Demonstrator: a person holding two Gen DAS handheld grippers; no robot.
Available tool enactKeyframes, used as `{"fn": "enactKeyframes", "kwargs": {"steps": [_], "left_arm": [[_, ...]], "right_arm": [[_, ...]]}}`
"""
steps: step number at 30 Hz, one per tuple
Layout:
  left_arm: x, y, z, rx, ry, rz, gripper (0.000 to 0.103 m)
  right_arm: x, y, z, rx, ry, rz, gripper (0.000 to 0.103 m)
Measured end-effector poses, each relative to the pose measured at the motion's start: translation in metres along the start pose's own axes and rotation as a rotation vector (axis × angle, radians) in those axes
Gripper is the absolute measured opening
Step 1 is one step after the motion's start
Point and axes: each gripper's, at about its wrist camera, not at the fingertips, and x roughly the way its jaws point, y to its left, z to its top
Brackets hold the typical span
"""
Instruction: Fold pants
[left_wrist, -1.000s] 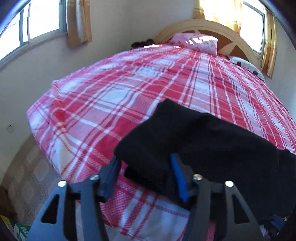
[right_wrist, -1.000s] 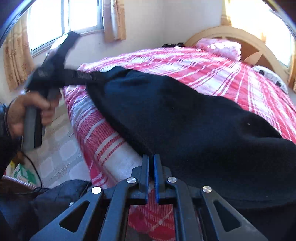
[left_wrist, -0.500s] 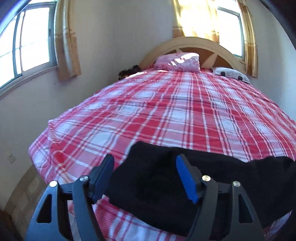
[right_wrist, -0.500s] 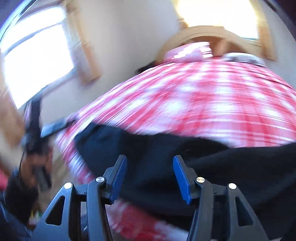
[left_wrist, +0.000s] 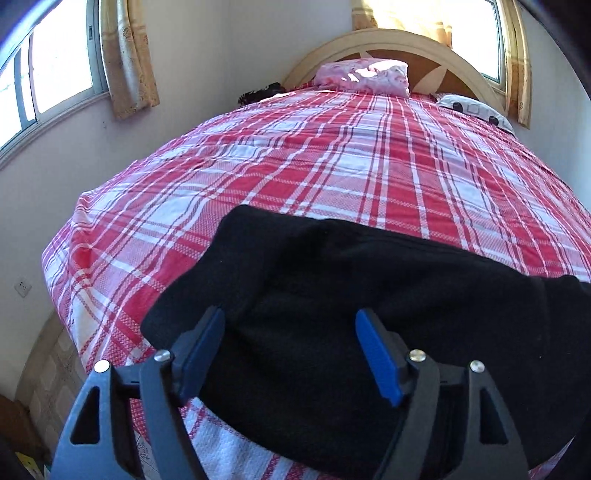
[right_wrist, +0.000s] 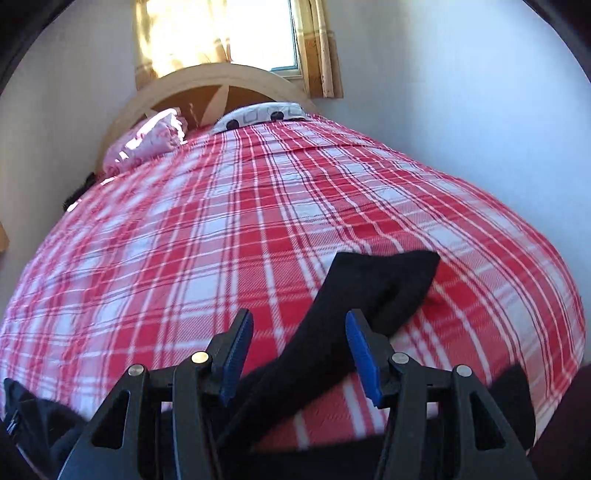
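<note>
Left gripper (left_wrist: 290, 354): jaws spread wide, blue pads clear of the cloth on both sides, holding nothing; it hangs over the near edge of the bed (left_wrist: 332, 166). Directly under and ahead of it, from 6 o'clock out toward 3 o'clock in the left view, lie the pants (left_wrist: 351, 314), a broad black mass bunched at the near edge of the plaid cover, its near left corner at about 8 o'clock of the gripper. Whether this end is the waist cannot be told from the dark fabric. Right gripper (right_wrist: 299, 349): jaws likewise spread, nothing pinched. In the right view a narrower black strip of the pants (right_wrist: 354, 310) passes up between the open fingers, running from 6 o'clock toward 1 o'clock and ending in a blunt tip on the cover; more black cloth sits at the lower left corner of that view. Governing relation: the garment's long axis appears to run across the foot of the bed, left to right, with the bulk under the left gripper and the tapering end ahead of the right one. In my judgement the right gripper is the better placed to take the narrow end, which lies straight along its fingers, while the left would need to drop onto the near edge. Folding looks incomplete: the cloth is rumpled, not squared. Farther off, bare plaid cover, then a pink pillow (left_wrist: 364, 75) at 12 o'clock against the headboard (left_wrist: 373, 40), and curtained windows behind.
</note>
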Motion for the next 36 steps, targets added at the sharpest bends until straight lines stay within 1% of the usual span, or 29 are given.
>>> {"fn": "enactKeyframes", "kwargs": {"steps": [1, 2, 4, 6, 7, 9, 10, 12, 13, 15, 17, 19, 22, 24, 26, 29, 31, 32, 33, 34, 35, 36], "left_arm": [[0.0, -0.001, 0.0, 0.001, -0.003, 0.008, 0.078], [0.0, -0.002, 0.0, 0.0, -0.006, 0.021, 0.08], [0.001, -0.002, -0.002, -0.004, -0.004, 0.022, 0.08], [0.002, -0.001, -0.001, -0.005, -0.002, 0.018, 0.081], [0.002, 0.0, -0.001, -0.005, 0.001, 0.017, 0.082], [0.003, 0.0, 0.0, -0.007, 0.005, 0.014, 0.082], [0.003, 0.0, 0.0, -0.008, 0.007, 0.014, 0.083], [0.004, -0.001, 0.0, -0.008, 0.008, 0.018, 0.083], [0.004, -0.001, 0.0, -0.008, 0.008, 0.019, 0.083], [0.004, -0.001, 0.0, -0.008, 0.008, 0.019, 0.083], [0.004, -0.001, 0.001, -0.009, 0.009, 0.019, 0.083], [0.004, -0.001, 0.001, -0.01, 0.009, 0.02, 0.084], [0.004, -0.001, 0.001, -0.016, 0.014, 0.021, 0.084], [0.004, -0.002, 0.002, -0.018, 0.017, 0.022, 0.085], [0.005, -0.002, 0.003, -0.02, 0.021, 0.023, 0.086], [0.006, -0.003, 0.004, -0.023, 0.03, 0.021, 0.087], [0.007, -0.002, 0.006, -0.026, 0.037, 0.018, 0.088], [0.007, -0.001, 0.007, -0.027, 0.041, 0.016, 0.088], [0.007, -0.001, 0.008, -0.028, 0.046, 0.015, 0.088], [0.007, -0.002, 0.008, -0.026, 0.048, 0.016, 0.088], [0.007, -0.002, 0.008, -0.022, 0.05, 0.017, 0.088], [0.007, -0.002, 0.008, -0.02, 0.05, 0.018, 0.088]], "right_arm": [[0.015, 0.003, 0.008, -0.037, 0.016, -0.024, 0.054], [0.031, 0.007, 0.014, -0.085, 0.033, -0.066, 0.054], [0.064, 0.009, 0.023, -0.132, 0.079, -0.155, 0.054], [0.099, 0.003, 0.025, -0.146, 0.165, -0.263, 0.054], [0.116, -0.001, 0.025, -0.141, 0.214, -0.291, 0.054], [0.122, -0.006, 0.022, -0.127, 0.226, -0.289, 0.053], [0.122, -0.01, 0.024, -0.107, 0.233, -0.283, 0.037], [0.117, -0.016, 0.027, -0.048, 0.261, -0.227, 0.007], [0.111, -0.018, 0.028, -0.036, 0.268, -0.228, 0.006], [0.095, -0.027, 0.03, -0.006, 0.262, -0.178, 0.004], [0.067, -0.041, 0.031, 0.064, 0.212, -0.059, 0.004], [0.026, -0.06, 0.033, 0.137, 0.123, 0.06, 0.004], [-0.048, -0.11, 0.019, 0.329, -0.042, 0.289, 0.004], [-0.081, -0.142, -0.002, 0.44, -0.118, 0.371, 0.004], [-0.106, -0.176, -0.031, 0.521, -0.169, 0.388, 0.004], [-0.119, -0.217, -0.08, 0.608, -0.21, 0.42, 0.004], [-0.119, -0.24, -0.108, 0.668, -0.194, 0.369, 0.004], [-0.116, -0.253, -0.126, 0.709, -0.17, 0.322, 0.004], [-0.113, -0.26, -0.138, 0.737, -0.153, 0.291, 0.005], [-0.112, -0.27, -0.151, 0.778, -0.133, 0.239, 0.005], [-0.111, -0.277, -0.159, 0.807, -0.127, 0.208, 0.005], [-0.112, -0.282, -0.167, 0.831, -0.124, 0.195, 0.005]]}}
